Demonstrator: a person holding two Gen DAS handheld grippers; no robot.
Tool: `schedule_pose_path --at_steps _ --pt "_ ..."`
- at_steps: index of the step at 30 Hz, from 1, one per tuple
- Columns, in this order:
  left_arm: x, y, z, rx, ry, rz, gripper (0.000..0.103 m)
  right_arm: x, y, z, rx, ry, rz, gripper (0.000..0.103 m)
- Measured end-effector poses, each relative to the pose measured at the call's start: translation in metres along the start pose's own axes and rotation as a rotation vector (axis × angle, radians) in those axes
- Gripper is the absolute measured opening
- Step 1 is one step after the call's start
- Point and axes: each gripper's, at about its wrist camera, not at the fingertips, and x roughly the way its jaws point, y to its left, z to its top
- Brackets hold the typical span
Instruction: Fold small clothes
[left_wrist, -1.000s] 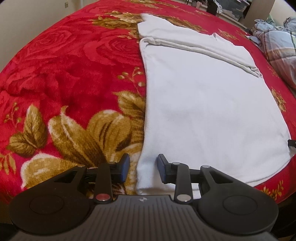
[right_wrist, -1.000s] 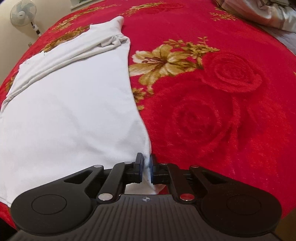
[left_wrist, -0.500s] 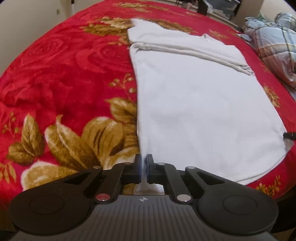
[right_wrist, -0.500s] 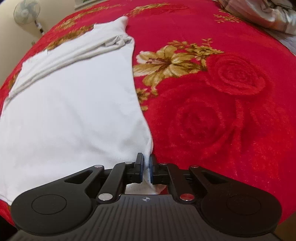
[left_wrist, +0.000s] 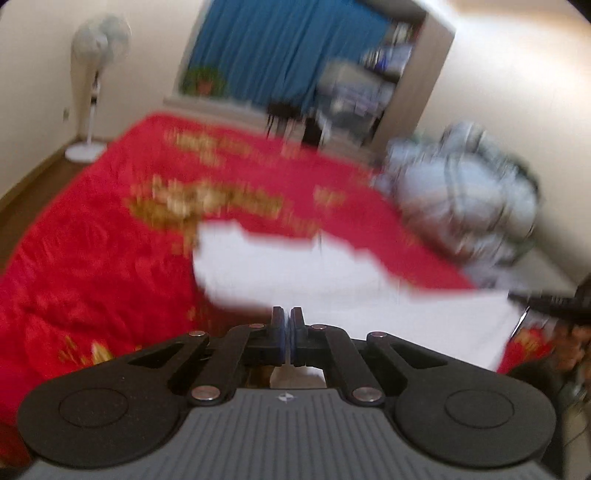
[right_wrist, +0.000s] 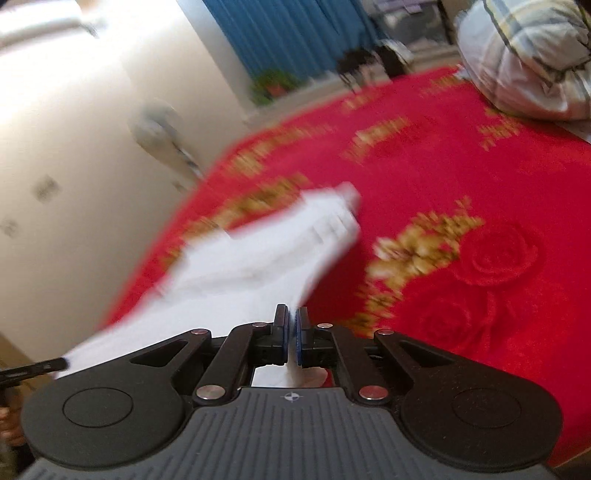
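Observation:
A white garment (left_wrist: 332, 273) lies on a red flowered blanket (left_wrist: 92, 258); its near hem is lifted off the bed. My left gripper (left_wrist: 287, 325) is shut on the garment's near left corner. My right gripper (right_wrist: 291, 325) is shut on the near right corner of the garment (right_wrist: 258, 266). Each view shows the other gripper's tip at the far corner, the right one in the left wrist view (left_wrist: 546, 301) and the left one in the right wrist view (right_wrist: 33, 369). Both views are blurred by motion.
A bundled plaid quilt (left_wrist: 461, 199) sits at the bed's far right, also in the right wrist view (right_wrist: 528, 59). A standing fan (left_wrist: 96, 74) is by the left wall. Blue curtains (left_wrist: 280, 51) and a shelf unit (left_wrist: 384, 74) stand behind the bed.
The left gripper closed on the garment's corner. Both grippers then rose with the near hem and tilted up, so the room beyond the bed came into view.

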Motion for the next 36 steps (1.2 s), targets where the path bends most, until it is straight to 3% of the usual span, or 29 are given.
schedule_pose_path --at_steps 3,6,11,14,16,18,21,23,25,27,34,35,36 --pt "-0.011 0.01 0.012 -0.055 -0.044 -0.03 0.002 -0.036 0.006 0.004 0.02 -0.073 0.07 0.003" --pt "0.045 0.026 0.024 -0.063 0.014 -0.009 0.002 -0.017 -0.004 0.014 0.057 -0.067 0.05 0.003" --pt "0.206 0.1 0.059 -0.143 0.165 0.064 0.002 0.119 -0.036 0.05 0.095 0.064 -0.082 0.003" --pt "0.278 0.15 0.073 -0.283 0.25 0.128 0.004 0.211 -0.068 0.072 0.159 0.129 -0.186 0.004" --pt "0.288 0.17 0.074 -0.313 0.211 0.166 0.014 0.248 -0.088 0.082 0.162 0.1 -0.314 0.008" --pt "0.29 0.179 0.07 -0.317 0.21 0.15 0.047 0.259 -0.093 0.079 0.065 0.047 -0.355 0.008" --pt "0.298 0.175 0.062 -0.207 0.306 0.135 0.051 0.272 -0.112 0.065 0.099 0.197 -0.306 0.013" --pt "0.309 0.167 0.052 -0.133 0.372 0.135 0.051 0.277 -0.111 0.06 0.056 0.249 -0.244 0.018" --pt "0.32 0.161 0.046 -0.076 0.395 0.17 0.051 0.285 -0.103 0.055 -0.039 0.27 -0.244 0.027" --pt "0.331 0.156 0.043 -0.047 0.411 0.169 0.051 0.291 -0.101 0.057 -0.057 0.282 -0.224 0.035" --pt "0.357 0.134 0.047 0.057 0.274 0.161 0.05 0.319 -0.086 0.063 -0.12 0.244 -0.224 0.035" --pt "0.36 0.132 0.048 0.056 0.263 0.157 0.037 0.323 -0.086 0.064 -0.125 0.234 -0.233 0.035" --pt "0.363 0.132 0.049 0.056 0.258 0.147 0.008 0.328 -0.086 0.064 -0.13 0.231 -0.237 0.035"
